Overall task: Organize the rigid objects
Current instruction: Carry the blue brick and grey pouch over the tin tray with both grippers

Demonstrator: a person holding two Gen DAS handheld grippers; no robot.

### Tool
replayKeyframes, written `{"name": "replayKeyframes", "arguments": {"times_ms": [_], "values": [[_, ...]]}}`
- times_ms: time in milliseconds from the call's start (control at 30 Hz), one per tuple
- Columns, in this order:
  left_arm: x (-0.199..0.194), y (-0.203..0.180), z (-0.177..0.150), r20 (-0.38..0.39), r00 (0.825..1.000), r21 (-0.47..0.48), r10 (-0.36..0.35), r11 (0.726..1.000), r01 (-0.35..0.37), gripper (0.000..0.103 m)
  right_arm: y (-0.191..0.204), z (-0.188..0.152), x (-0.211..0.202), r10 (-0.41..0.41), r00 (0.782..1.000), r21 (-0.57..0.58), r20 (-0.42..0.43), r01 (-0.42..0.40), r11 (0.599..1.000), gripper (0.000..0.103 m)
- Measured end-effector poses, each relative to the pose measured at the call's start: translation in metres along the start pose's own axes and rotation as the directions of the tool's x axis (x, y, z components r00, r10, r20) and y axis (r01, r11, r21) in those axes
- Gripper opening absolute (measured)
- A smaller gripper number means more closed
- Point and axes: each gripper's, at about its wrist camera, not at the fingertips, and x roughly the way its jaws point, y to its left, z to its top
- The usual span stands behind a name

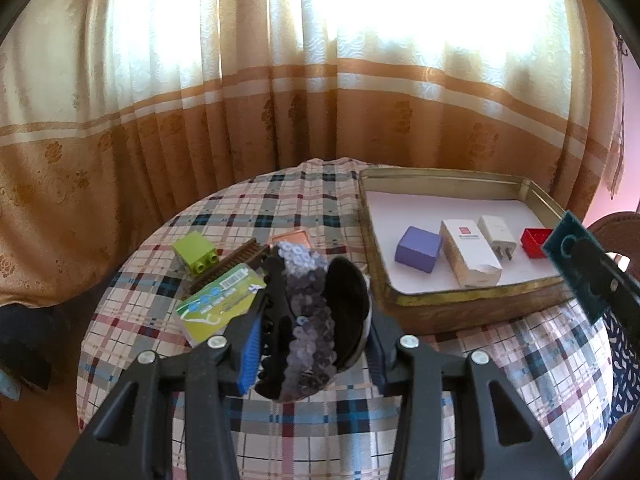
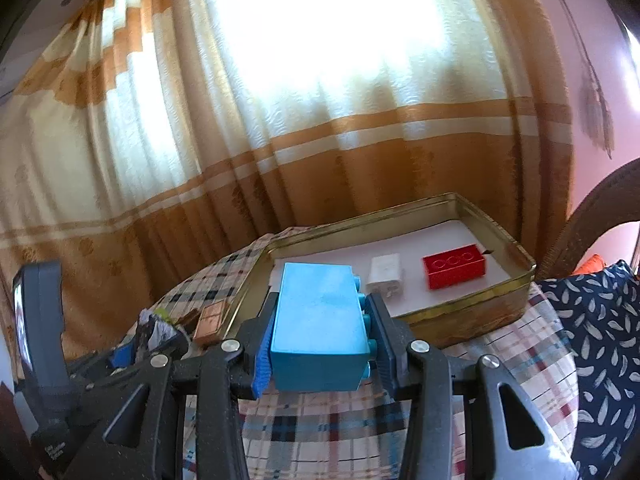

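Above the plaid-clothed tabletop (image 1: 280, 200), the left gripper (image 1: 312, 320), jaws pinching a black sequinned hair claw (image 1: 308, 312), and the right gripper (image 2: 320, 336), clamping a blue plastic brick (image 2: 320, 320), carry both apparently toward the gold metal tin (image 1: 460, 304).

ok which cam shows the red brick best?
Right wrist: the red brick lies fully visible in the tin, its open underside up. Left wrist shows only part of it, cut off behind the right gripper.

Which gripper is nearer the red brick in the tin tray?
Right. The right gripper, shut on a blue brick, is at the tray's near rim, short of the red brick. The left gripper is out over the tablecloth beside the tray.
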Motion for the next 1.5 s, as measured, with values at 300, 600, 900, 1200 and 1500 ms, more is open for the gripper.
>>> {"name": "replayKeyframes", "arguments": {"times_ms": [300,600,900,1200,1500], "values": [[-0.005,-0.011,0.009,0.017,1.0,0.008,-0.022,1.0,0.022,0.043,-0.023,0.014,-0.007,-0.04,0.999,0.04,0.034,0.038,0.998,0.045],[-0.008,-0.025,0.019,0.023,0.997,0.009,-0.076,0.997,0.076,0.043,-0.049,0.026,-0.016,-0.109,0.991,0.059,0.077,0.104,0.993,0.045],[-0.005,-0.058,0.029,0.033,0.993,0.066,-0.112,0.992,0.109,0.043,-0.076,0.041,-0.02,-0.175,0.979,0.094,0.104,0.166,0.982,0.045],[0.017,-0.079,0.042,0.033,0.991,0.077,-0.126,0.989,0.124,0.043,-0.057,0.043,0.008,-0.169,0.979,-0.023,0.115,0.173,0.985,0.045],[0.042,-0.088,0.045,0.007,0.992,0.069,-0.126,0.99,0.125,0.043,-0.053,0.039,0.033,-0.19,0.975,-0.043,0.117,0.197,0.98,0.045]]}}
